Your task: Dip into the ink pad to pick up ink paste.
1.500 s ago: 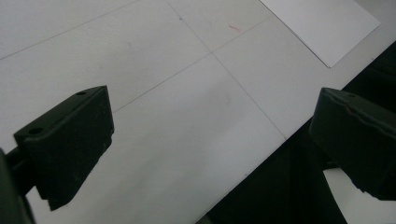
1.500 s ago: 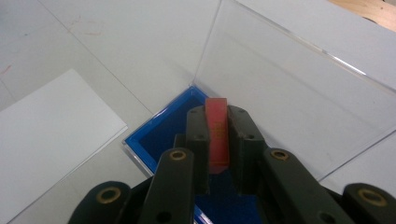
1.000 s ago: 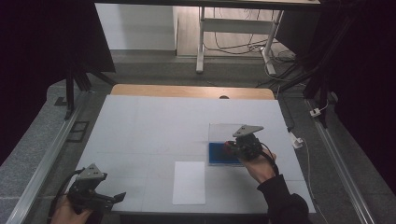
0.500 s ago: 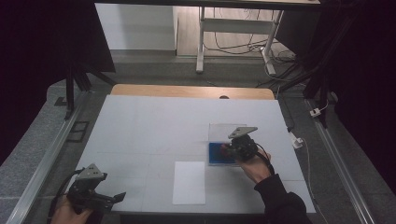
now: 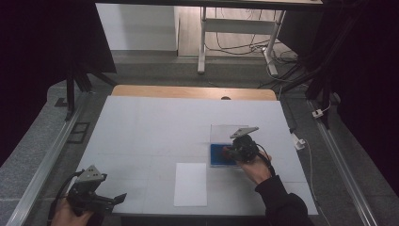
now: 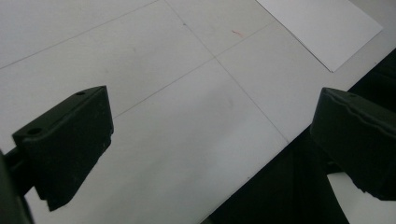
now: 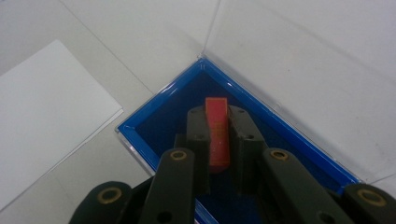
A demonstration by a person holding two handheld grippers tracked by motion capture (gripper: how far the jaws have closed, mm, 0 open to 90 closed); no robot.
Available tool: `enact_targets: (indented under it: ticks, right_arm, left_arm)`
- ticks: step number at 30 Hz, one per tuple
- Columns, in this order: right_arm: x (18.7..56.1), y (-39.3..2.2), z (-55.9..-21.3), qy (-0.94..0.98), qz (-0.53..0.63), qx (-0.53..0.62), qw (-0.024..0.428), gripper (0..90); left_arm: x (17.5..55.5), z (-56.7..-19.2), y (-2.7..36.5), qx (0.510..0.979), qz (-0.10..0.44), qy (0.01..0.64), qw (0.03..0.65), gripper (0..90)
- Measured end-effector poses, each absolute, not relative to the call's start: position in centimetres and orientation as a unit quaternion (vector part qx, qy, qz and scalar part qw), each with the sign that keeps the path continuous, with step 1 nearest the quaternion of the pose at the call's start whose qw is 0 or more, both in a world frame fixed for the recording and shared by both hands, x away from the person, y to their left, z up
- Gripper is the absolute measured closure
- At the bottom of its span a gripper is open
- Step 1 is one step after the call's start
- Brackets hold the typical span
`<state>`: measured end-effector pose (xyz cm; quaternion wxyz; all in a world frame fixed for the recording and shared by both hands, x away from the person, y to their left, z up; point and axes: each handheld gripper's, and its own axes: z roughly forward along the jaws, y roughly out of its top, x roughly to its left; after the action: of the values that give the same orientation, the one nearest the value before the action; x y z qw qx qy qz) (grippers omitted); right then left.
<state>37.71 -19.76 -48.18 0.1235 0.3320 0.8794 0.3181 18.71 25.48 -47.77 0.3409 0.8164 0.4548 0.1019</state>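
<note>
A shallow blue box point(image 5: 216, 156) lies right of the table's middle, and its clear lid point(image 5: 222, 133) lies folded open behind it. My right gripper point(image 5: 231, 152) reaches down into the box. In the right gripper view the right gripper point(image 7: 218, 117) is shut on a thin red block point(image 7: 217, 135), held on edge just above the blue box point(image 7: 154, 133) floor. My left gripper point(image 5: 118, 197) rests at the table's near left corner. Its jaws stand wide open over bare table in the left gripper view point(image 6: 210, 140), holding nothing.
A white sheet of paper point(image 5: 190, 183) lies flat near the front edge, left of the box, and its corner shows as paper point(image 6: 322, 28) ahead of the left jaws. The white table top point(image 5: 155, 122) ends at a wooden strip at the back. Cables point(image 5: 301, 141) run along the right rail.
The right gripper has edged slightly left over the blue box, still shut on the red block. The left gripper has stayed put.
</note>
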Motion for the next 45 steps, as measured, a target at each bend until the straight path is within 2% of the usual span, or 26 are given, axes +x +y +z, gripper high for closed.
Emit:
enact_targets:
  ticks: [13,15,24,34,45]
  right_arm:
    - [36.7,-18.0,-48.2,0.896,0.277,0.301,0.172,80.9]
    - [36.7,-18.1,-48.2,0.896,0.276,0.302,0.172,80.9]
    - [38.0,-19.8,-48.4,0.874,0.321,0.347,0.11,81.0]
    - [36.8,-18.2,-48.3,0.893,0.283,0.307,0.168,80.8]
    - [37.1,-19.1,-48.0,0.876,0.319,0.332,0.146,80.3]
  left_arm:
    - [18.5,-47.6,25.2,0.813,0.132,0.449,0.346,0.0]
    - [18.5,-47.6,25.1,0.815,0.133,0.446,0.344,0.0]
    - [18.7,-47.6,25.1,0.816,0.126,0.447,0.345,0.0]
    - [18.7,-47.7,24.9,0.821,0.126,0.444,0.337,0.0]
    - [18.7,-47.7,25.0,0.82,0.127,0.442,0.34,0.0]
